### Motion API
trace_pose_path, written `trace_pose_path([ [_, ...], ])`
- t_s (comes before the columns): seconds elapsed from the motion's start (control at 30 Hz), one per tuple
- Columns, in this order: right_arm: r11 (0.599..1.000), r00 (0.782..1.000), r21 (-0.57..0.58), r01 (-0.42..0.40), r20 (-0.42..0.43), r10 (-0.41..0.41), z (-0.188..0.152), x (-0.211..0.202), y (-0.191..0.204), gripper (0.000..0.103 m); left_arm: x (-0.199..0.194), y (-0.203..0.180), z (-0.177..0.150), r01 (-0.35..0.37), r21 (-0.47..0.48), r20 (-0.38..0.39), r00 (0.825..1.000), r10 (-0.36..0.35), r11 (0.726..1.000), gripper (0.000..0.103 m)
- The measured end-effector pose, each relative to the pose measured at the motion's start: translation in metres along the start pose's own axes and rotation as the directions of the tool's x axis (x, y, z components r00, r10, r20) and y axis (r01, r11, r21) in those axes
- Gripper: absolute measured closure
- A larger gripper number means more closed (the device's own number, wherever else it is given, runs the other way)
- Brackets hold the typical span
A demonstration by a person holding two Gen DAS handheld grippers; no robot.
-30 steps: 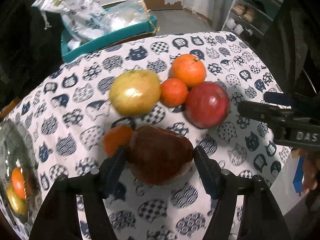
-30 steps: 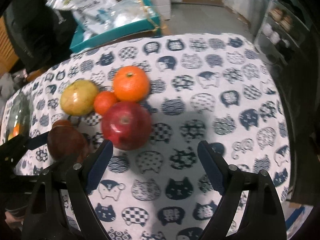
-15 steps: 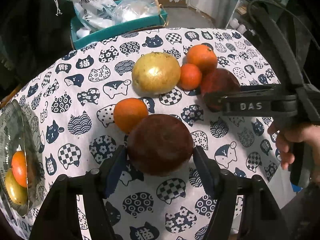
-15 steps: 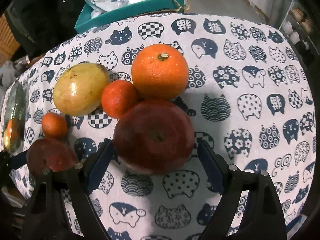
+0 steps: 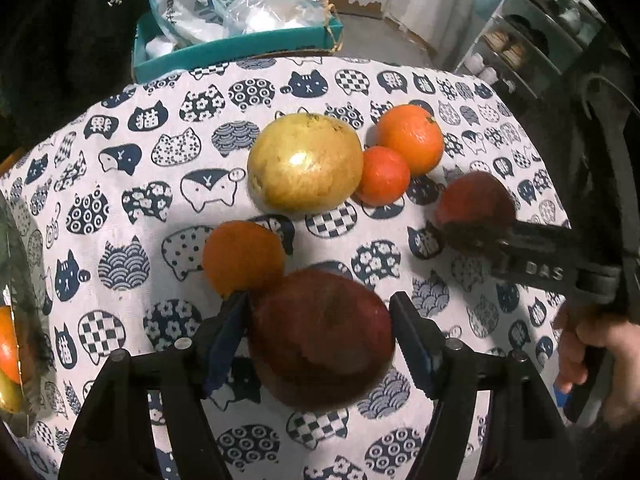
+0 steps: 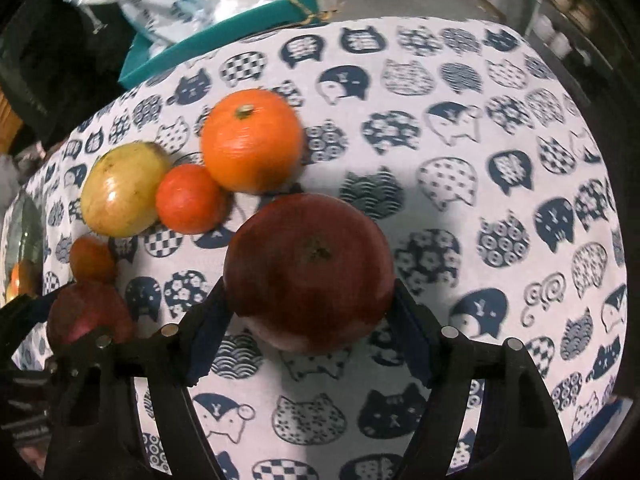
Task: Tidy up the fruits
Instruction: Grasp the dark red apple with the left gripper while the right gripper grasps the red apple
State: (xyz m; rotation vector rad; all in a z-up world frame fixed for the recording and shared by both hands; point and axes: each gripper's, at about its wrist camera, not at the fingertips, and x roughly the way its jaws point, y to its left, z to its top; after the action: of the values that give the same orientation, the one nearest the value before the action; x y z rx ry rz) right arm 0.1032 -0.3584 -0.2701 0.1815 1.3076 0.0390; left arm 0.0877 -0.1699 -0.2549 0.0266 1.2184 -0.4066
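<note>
My left gripper is shut on a dark red pomegranate, held over the cat-print cloth. My right gripper is shut on a red apple; the apple also shows in the left wrist view. On the cloth lie a yellow-green pomegranate, a large orange, a small tangerine and another tangerine. The same fruits show in the right wrist view: the yellow one, the orange, the tangerines.
A glass bowl holding fruit stands at the left edge of the table. A teal box with plastic bags sits beyond the far edge. Shelves stand at the back right.
My right gripper has closed in around the red apple and shut on it. My left gripper has kept hold of the dark pomegranate and drawn back a little.
</note>
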Motion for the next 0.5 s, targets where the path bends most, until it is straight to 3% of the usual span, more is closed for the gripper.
trace_pose_path([
  [0.2,1.0,1.0,0.016,0.0,-0.003,0.001,-0.006,-0.005,-0.006,0.027,0.004,-0.014,-0.007,-0.048,0.066,0.005,0.999,0.048,0.997,0.03],
  [0.37,1.0,1.0,-0.018,0.024,-0.004,-0.024,-0.011,-0.005,0.002,0.027,0.012,-0.019,-0.016,-0.01,0.041,-0.032,0.999,0.011,0.999,0.03],
  [0.5,1.0,1.0,-0.007,0.027,0.0,-0.027,-0.009,-0.008,-0.001,0.027,0.023,-0.019,-0.022,-0.054,0.032,-0.055,0.997,0.056,0.998,0.03],
])
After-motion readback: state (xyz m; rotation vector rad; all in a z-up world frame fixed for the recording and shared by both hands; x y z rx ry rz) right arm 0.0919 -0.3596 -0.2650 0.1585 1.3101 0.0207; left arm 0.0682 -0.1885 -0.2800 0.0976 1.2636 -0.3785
